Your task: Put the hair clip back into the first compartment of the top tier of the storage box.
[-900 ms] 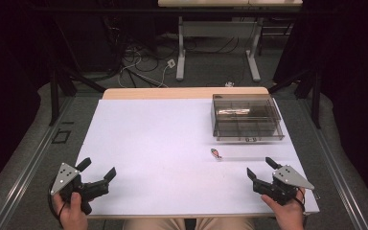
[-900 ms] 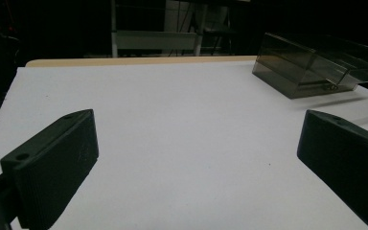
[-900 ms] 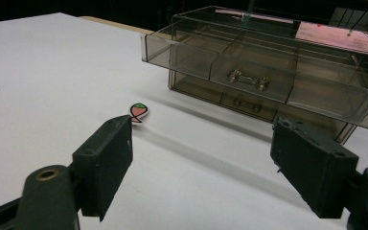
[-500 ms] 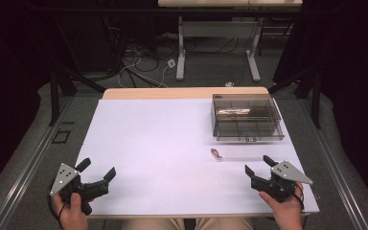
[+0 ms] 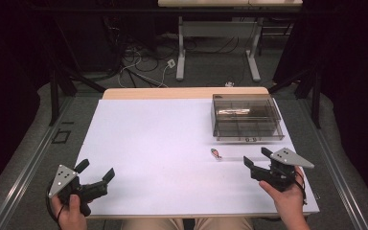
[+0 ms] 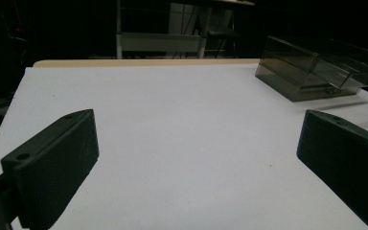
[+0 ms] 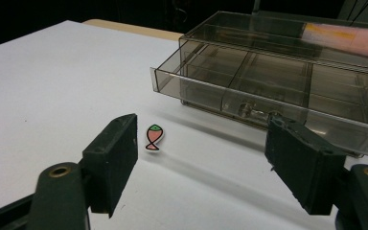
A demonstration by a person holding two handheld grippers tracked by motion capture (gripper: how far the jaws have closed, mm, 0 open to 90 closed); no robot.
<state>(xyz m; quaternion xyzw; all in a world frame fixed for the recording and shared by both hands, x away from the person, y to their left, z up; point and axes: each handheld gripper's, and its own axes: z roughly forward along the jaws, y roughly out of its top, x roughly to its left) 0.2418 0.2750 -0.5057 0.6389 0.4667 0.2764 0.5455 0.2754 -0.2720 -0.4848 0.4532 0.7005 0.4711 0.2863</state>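
Just beyond the open right hand-held gripper [image 7: 199, 167], a fish sticker [image 7: 153, 137].

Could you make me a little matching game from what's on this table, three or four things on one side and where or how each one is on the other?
Things:
1. fish sticker
2. clear plastic box
3. left hand-held gripper
4. right hand-held gripper

Places or states:
A. far right part of the table, drawer pulled out
B. near left corner, jaws open
C. flat on the white surface, in front of the box
D. near right, jaws open, pointing toward the sticker

Pairs: 1-C, 2-A, 3-B, 4-D
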